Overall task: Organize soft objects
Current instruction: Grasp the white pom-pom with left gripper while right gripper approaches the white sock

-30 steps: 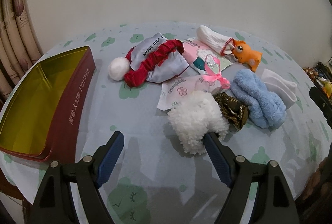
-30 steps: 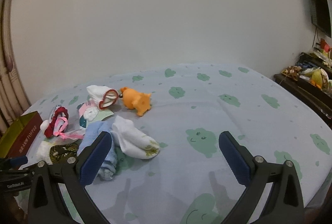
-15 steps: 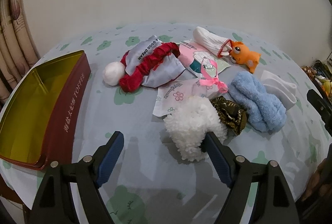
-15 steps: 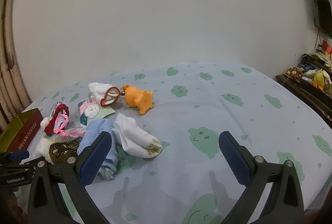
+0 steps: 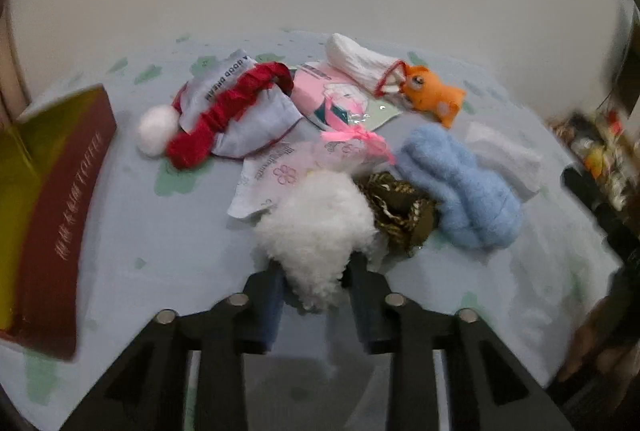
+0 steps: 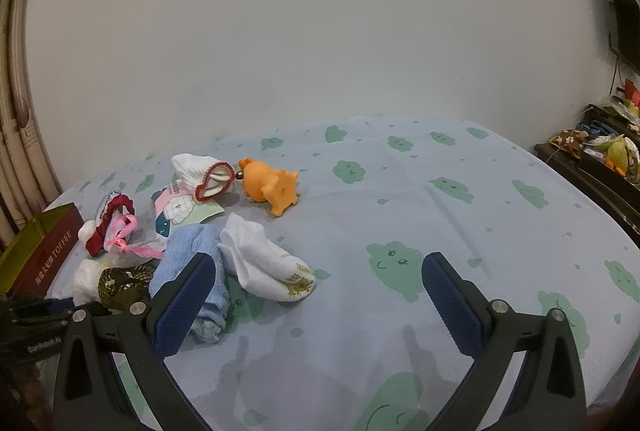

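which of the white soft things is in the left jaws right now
The fluffy white puff: the left gripper has its jaws shut on its near end. The ribbed sock, pompom and folded white socks lie free.

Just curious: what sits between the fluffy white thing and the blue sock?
A gold-patterned scrunchie, touching the white fluffy piece and beside the fuzzy blue sock, shown in the left wrist view.

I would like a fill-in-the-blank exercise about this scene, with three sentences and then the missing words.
1. The left gripper is shut on the fluffy ____ item.
2. The right gripper is ____ and holds nothing.
3. The toy animal beside the white sock with red trim is ____ in colour.

Missing words: white; open; orange
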### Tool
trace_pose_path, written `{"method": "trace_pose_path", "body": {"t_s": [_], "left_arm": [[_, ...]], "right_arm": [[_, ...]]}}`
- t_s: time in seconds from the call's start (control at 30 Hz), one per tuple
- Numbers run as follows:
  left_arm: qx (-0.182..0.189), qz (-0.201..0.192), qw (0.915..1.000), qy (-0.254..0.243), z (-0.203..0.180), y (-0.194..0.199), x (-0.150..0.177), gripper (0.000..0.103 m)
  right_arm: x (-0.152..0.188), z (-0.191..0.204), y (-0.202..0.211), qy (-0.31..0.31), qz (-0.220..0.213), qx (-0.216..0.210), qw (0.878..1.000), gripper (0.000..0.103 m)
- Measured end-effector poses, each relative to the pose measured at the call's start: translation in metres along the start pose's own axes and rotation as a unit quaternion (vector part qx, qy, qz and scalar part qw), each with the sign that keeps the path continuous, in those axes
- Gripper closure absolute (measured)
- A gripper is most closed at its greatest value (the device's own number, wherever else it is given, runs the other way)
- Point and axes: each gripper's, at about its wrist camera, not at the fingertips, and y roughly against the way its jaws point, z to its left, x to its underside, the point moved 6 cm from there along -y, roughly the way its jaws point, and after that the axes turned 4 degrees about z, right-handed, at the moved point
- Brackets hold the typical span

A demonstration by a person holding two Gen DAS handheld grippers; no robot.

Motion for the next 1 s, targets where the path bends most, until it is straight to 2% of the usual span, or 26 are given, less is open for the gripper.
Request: {"method": "trace_pose_path", "body": {"t_s": [0.13, 0.33, 0.5, 0.63, 0.73, 0.8, 0.9, 1.0], "left_arm": [[0.007, -0.011, 0.9999, 0.009, 0.0, 0.009, 0.001, 0.088], [0.017, -0.028, 0.9988, 0.037, 0.006, 0.041, 0.004, 0.088], [0.026, -0.046, 0.997, 0.056, 0.012, 0.073, 0.003, 0.088], [0.035, -0.055, 0.996, 0.062, 0.015, 0.091, 0.003, 0.088], [0.038, -0.054, 0.996, 0.059, 0.016, 0.099, 0.003, 0.088], [0.041, -0.056, 0.9957, 0.061, 0.017, 0.103, 0.005, 0.088], [0.043, -0.054, 0.9956, 0.063, 0.02, 0.107, 0.007, 0.088], [0.046, -0.057, 0.995, 0.068, 0.023, 0.112, 0.007, 0.088]], "right_arm": [[0.0, 0.0, -0.001, -0.001, 0.001, -0.002, 1.0, 0.0], [-0.001, -0.003, -0.002, -0.009, 0.005, -0.007, 1.0, 0.0], [-0.004, 0.005, -0.007, 0.018, 0.04, -0.024, 0.999, 0.0], [-0.012, 0.019, -0.007, 0.054, 0.061, -0.056, 0.995, 0.001], [-0.02, 0.029, -0.014, 0.075, 0.089, -0.078, 0.99, 0.015], [-0.022, 0.034, -0.025, 0.1, 0.114, -0.08, 0.985, 0.036], [-0.015, 0.036, -0.047, 0.131, 0.164, -0.079, 0.975, 0.041], [-0.012, 0.031, -0.056, 0.125, 0.189, -0.096, 0.969, 0.041]]}}
